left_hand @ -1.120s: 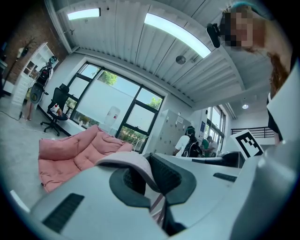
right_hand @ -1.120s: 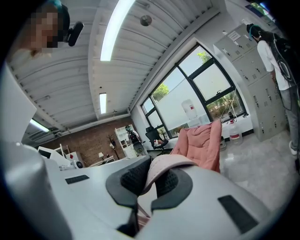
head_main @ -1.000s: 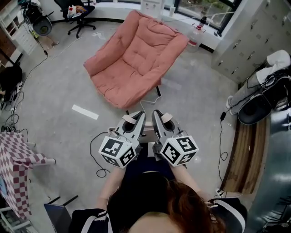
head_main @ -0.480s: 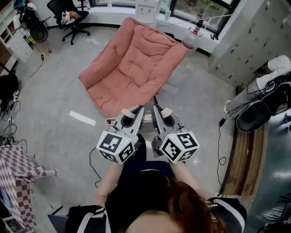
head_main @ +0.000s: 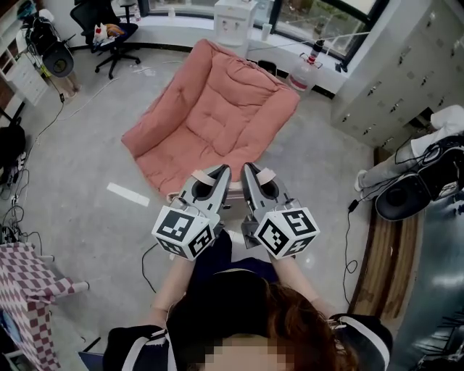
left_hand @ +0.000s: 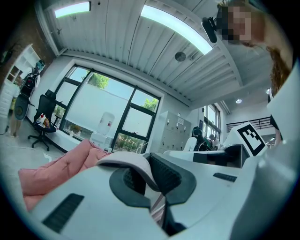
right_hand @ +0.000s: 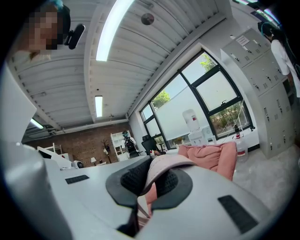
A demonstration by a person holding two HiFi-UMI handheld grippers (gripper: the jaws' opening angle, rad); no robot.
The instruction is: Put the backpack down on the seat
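The seat is a pink padded folding chair [head_main: 210, 109] on the grey floor, just beyond both grippers. It also shows as pink cushion [left_hand: 56, 168] low in the left gripper view and as pink cushion [right_hand: 211, 157] in the right gripper view. My left gripper [head_main: 210, 176] is shut on a pale pink backpack strap [head_main: 204, 177]. My right gripper [head_main: 255, 174] is shut on a second strap [head_main: 264, 175]. Each strap loops over its jaws, strap [left_hand: 129, 160] on the left and strap [right_hand: 166, 164] on the right. The backpack's body is hidden beneath the grippers.
A black office chair [head_main: 109, 29] stands at the back left and a water dispenser [head_main: 233, 16] by the windows. Grey lockers [head_main: 391, 80] and dark bags [head_main: 420, 181] line the right side. A checked cloth [head_main: 29, 282] is at the lower left. Cables trail over the floor.
The pink seat has drawn nearer and shifted toward the middle of the head view. Both grippers stay side by side, shut on the straps.
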